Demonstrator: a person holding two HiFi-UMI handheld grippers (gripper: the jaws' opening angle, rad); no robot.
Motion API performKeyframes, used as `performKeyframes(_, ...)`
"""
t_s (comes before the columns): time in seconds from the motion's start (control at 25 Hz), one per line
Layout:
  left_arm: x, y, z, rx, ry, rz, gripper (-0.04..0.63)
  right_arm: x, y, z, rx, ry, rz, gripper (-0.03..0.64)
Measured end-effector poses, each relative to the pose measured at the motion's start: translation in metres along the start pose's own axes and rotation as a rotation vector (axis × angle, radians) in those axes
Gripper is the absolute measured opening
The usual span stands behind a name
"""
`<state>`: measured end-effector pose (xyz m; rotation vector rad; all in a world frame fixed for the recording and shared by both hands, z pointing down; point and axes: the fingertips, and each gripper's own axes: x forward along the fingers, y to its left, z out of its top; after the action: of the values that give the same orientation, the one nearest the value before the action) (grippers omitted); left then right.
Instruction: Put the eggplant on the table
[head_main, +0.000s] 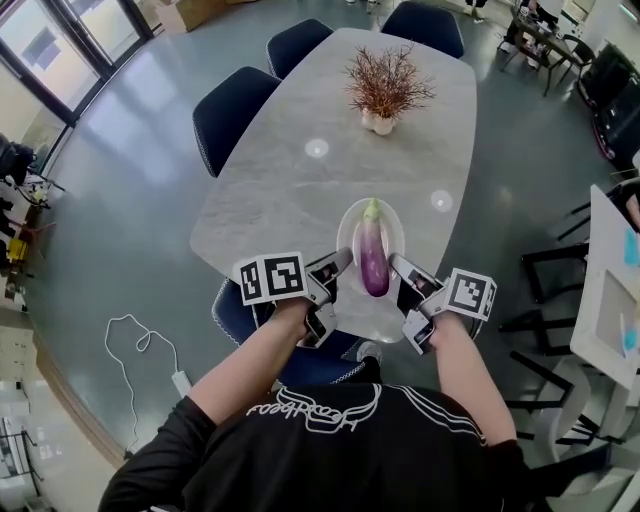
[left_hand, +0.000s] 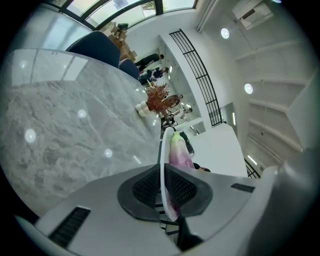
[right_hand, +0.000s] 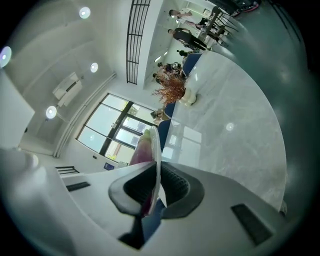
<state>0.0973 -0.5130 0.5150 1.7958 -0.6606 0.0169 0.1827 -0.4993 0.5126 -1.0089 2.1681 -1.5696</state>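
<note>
1. A long purple eggplant with a pale green stem end (head_main: 373, 255) (left_hand: 177, 150) (right_hand: 142, 147) lies lengthwise in a round white plate (head_main: 346, 232) (left_hand: 161, 165) (right_hand: 157, 160), with its stem end towards the plate's far rim.
2. The left gripper (head_main: 340, 268) (left_hand: 164, 187) is clamped on the plate's near-left rim. Its dark ribbed pads press on the thin edge from both sides.
3. The right gripper (head_main: 400, 268) (right_hand: 156, 187) is closed the same way on the plate's near-right rim, so the plate hangs between the two grippers.
4. Under the plate is the near, rounded end of a grey marbled oval counter (head_main: 300, 190). Whether the plate touches the counter cannot be told.
5. Well beyond the plate, a dried reddish-brown plant in a small white pot (head_main: 385, 88) stands on the counter.
6. Beyond and to the left of the plate, dark blue upholstered chairs (head_main: 235, 115) stand along the counter's edge.
</note>
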Motion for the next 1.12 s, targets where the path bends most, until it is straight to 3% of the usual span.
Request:
performKeyframes(0.4, 0.017, 0.036, 0.004, -0.040, 0.013, 0.064, 0.028, 0.015, -0.044, 0.002, -0.016, 0.085, -0.140, 0.021)
performKeyframes(1.12, 0.045, 0.119, -0.010, -0.120, 0.089, 0.232, 0.029, 0.052, -0.119, -0.027, 0.044, 0.229, -0.296, 0.021)
